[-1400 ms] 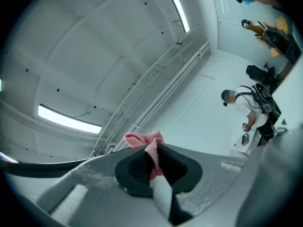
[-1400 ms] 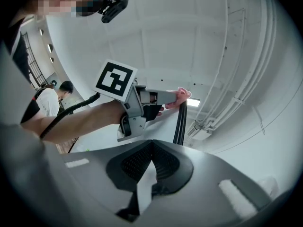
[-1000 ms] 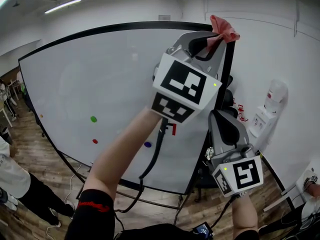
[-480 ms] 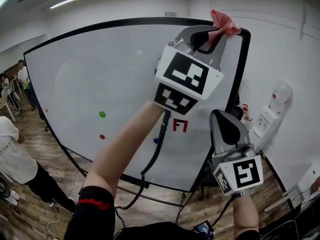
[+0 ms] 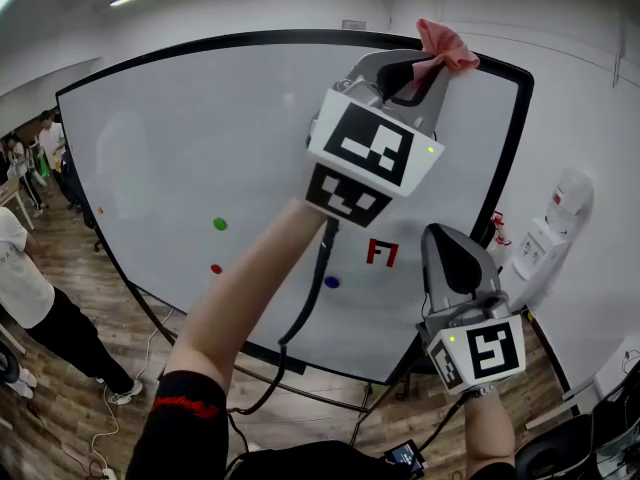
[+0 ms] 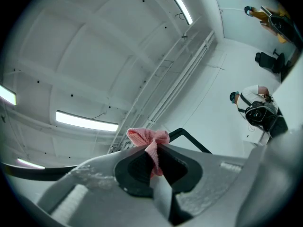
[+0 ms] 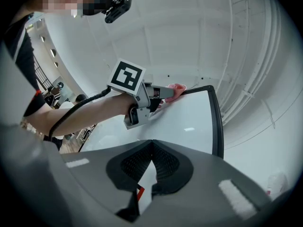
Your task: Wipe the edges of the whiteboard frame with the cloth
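The whiteboard (image 5: 200,148) fills most of the head view, standing on a wood floor (image 5: 60,408) with its black frame (image 5: 300,34) running round it. A person (image 5: 35,303) stands at its lower left. The left hand-held gripper (image 5: 422,65) is raised to the frame's top edge near the upper right corner, its jaws pinched on the pink cloth (image 5: 445,46), which bunches out past the tips against that edge. The right hand-held gripper (image 5: 455,258) hangs lower, near the board's right side, jaws together with nothing between them. On the board sit a red mark (image 5: 381,253), a green dot (image 5: 219,224), a blue dot (image 5: 331,281) and a red dot (image 5: 215,268).
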`<state>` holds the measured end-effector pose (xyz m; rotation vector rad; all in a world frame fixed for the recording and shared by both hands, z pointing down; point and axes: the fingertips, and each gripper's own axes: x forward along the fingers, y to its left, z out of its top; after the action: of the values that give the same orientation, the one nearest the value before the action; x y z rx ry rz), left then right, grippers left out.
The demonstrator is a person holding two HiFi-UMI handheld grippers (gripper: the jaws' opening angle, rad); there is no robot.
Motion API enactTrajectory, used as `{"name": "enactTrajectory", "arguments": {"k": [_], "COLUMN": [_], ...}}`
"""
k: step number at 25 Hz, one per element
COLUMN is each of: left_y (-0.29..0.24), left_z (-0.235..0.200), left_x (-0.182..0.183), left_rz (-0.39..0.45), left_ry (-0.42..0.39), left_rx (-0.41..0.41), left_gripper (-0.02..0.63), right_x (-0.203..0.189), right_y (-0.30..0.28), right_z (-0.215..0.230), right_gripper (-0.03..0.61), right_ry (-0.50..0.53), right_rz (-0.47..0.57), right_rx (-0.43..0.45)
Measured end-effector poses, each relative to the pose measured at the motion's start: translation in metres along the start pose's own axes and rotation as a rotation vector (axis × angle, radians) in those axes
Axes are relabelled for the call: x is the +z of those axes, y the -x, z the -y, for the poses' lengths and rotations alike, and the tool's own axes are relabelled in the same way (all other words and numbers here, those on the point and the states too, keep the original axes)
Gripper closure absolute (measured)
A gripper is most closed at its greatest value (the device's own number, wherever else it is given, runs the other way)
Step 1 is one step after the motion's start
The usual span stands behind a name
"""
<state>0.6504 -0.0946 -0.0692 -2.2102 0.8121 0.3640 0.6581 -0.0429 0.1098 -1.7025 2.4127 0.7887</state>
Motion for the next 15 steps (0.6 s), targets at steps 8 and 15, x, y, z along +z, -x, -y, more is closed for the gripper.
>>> {"name": "enactTrajectory", "arguments": {"k": [8,15], "left_y": [0.025,0.036], "left_z": [-0.031,-0.047], "left_x": [-0.008,-0.014], "left_rz": [-0.008,-0.012], "left_ry": [-0.018,-0.017], "left_rx": [0.026,0.037], "left_gripper": [0.595,0.595], "right_x": [-0.001,-0.006], "right_y": [-0.013,-0.023], "right_z": [-0.022,-0.035], "right_gripper": [0.577,0.577], "right_ry": [0.000,-0.003], "right_rz": [-0.002,-0.013], "right_rx": [0.006,0.010]}}
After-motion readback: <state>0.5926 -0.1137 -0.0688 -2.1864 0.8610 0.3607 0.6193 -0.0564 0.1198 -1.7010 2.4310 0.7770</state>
